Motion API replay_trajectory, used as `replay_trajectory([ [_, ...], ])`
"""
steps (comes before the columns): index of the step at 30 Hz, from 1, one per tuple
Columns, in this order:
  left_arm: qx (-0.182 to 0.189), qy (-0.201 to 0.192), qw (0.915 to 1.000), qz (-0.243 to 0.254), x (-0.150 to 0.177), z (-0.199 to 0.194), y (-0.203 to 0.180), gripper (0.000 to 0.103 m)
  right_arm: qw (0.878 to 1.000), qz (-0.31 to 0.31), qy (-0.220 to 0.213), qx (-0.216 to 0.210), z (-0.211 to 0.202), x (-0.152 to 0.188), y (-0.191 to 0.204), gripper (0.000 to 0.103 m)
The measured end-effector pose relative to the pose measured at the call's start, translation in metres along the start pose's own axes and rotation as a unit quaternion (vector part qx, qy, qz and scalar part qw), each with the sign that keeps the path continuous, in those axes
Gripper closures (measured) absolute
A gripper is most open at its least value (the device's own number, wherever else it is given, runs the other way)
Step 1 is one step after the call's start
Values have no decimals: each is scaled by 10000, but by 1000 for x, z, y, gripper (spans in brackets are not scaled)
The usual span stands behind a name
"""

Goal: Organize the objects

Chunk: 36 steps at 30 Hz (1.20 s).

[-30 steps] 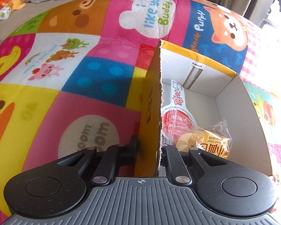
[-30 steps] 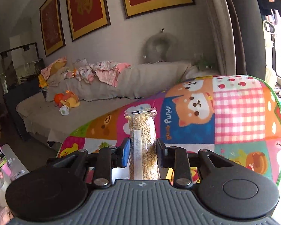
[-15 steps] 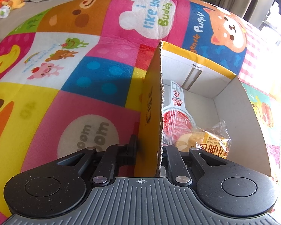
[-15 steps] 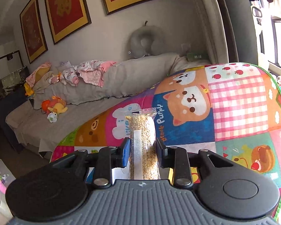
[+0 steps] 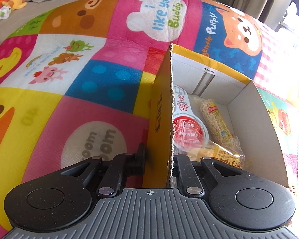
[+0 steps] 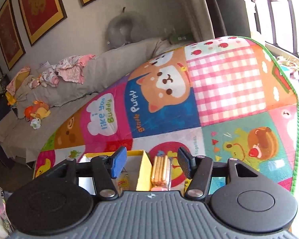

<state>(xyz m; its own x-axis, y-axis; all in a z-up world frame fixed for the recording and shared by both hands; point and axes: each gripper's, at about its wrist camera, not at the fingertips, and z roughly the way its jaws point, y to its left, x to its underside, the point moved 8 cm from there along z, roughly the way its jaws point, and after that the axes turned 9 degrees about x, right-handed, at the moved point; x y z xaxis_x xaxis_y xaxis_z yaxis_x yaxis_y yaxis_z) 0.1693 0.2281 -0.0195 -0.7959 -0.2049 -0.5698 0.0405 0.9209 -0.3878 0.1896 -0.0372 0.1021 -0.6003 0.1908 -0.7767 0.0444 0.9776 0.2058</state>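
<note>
A yellow cardboard box (image 5: 267,139) stands open on a colourful play mat (image 5: 101,67). My left gripper (image 5: 159,155) is shut on the box's near-left wall. Inside the box lie a puffed-grain snack bag (image 5: 215,121), a red-lidded cup (image 5: 186,128) and a bread packet (image 5: 223,155). My right gripper (image 6: 151,165) is open and empty above the box's far corner (image 6: 143,171). A packet of orange biscuit sticks (image 6: 160,169) lies on the mat just outside the box, between the open fingers.
A grey sofa (image 6: 49,99) with clothes and plush toys (image 6: 36,112) runs behind the mat. Framed pictures hang on the wall. A window and plants are at the right. The mat's green edge (image 6: 298,139) is at the right.
My right gripper has opened and let go of the grain bag, which now lies in the box. The right gripper has tilted downward. My left gripper has kept its hold on the box wall.
</note>
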Motion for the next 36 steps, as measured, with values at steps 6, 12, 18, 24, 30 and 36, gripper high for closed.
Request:
replay_trajectory([
  [6, -26, 8, 10000, 29, 0, 0, 0, 89, 9979, -22, 618, -203, 30, 22, -14, 46],
  [12, -10, 29, 10000, 60, 0, 0, -1, 89, 9896, 248, 1273, -626, 84, 35, -12, 49],
  [18, -16, 51, 10000, 72, 0, 1, -1, 89, 9830, 581, 1688, -433, 148, 29, -21, 54],
  [24, -130, 81, 9998, 147, -1, 2, -3, 89, 9819, 654, 1750, -303, 197, 7, -16, 63],
  [30, -141, 85, 9998, 83, -1, 1, -2, 89, 9781, 139, 2062, -242, 230, 6, 2, 76],
  [36, -41, 88, 9999, 34, -1, 2, -3, 89, 9730, -308, 2232, -504, 205, 23, -10, 76],
])
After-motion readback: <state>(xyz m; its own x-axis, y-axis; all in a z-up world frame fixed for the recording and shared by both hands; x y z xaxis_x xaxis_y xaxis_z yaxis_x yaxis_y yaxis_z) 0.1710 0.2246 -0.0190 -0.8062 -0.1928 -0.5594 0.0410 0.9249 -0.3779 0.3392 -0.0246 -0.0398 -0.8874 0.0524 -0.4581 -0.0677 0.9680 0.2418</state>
